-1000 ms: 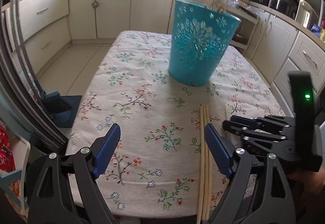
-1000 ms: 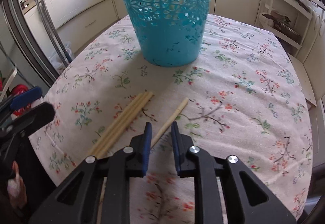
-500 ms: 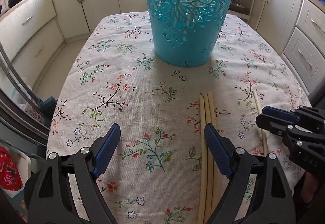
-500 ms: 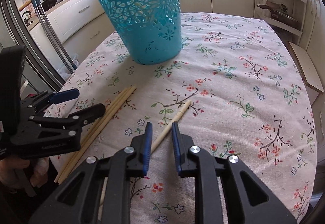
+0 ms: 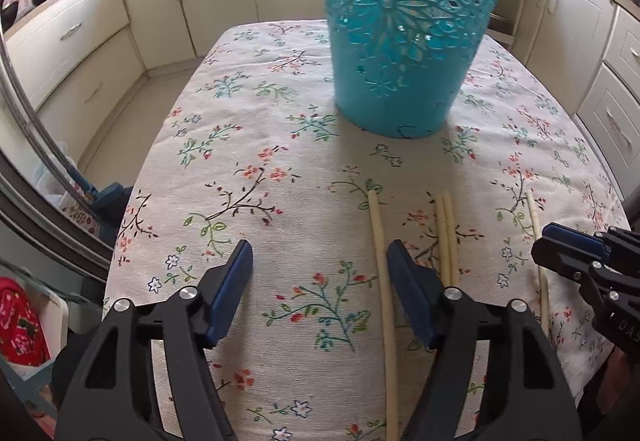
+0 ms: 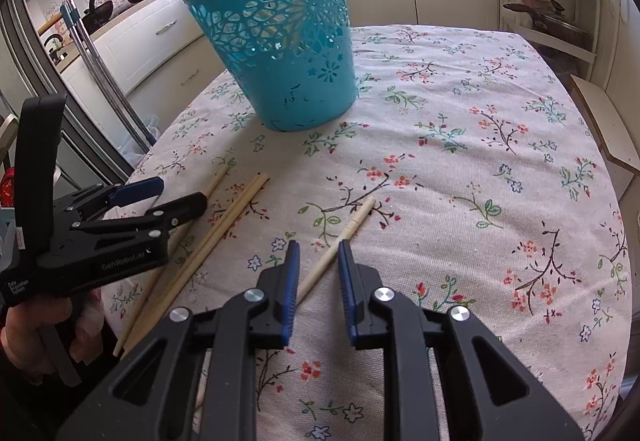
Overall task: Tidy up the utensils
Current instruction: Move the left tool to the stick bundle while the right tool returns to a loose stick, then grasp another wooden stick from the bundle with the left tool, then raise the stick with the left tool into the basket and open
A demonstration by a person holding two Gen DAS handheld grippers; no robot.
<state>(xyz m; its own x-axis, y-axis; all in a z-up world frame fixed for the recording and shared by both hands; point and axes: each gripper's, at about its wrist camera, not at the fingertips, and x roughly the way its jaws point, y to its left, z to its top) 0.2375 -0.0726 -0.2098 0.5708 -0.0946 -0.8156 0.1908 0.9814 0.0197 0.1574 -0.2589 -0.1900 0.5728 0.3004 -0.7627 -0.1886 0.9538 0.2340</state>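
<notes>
Left wrist view, reading left to right: the left gripper [image 5: 320,269], jaws just narrowing but clamping nothing, should centre on the chopstick [image 5: 382,281] beside its right pad before squeezing, while the right gripper [image 5: 560,245], nearly closed yet empty, straddles the far-right chopstick [image 5: 534,225].

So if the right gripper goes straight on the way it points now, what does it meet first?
Most likely the single chopstick lying between the open fingers of the right gripper, then the tablecloth under it. How high the gripper is above them is unclear.
</notes>
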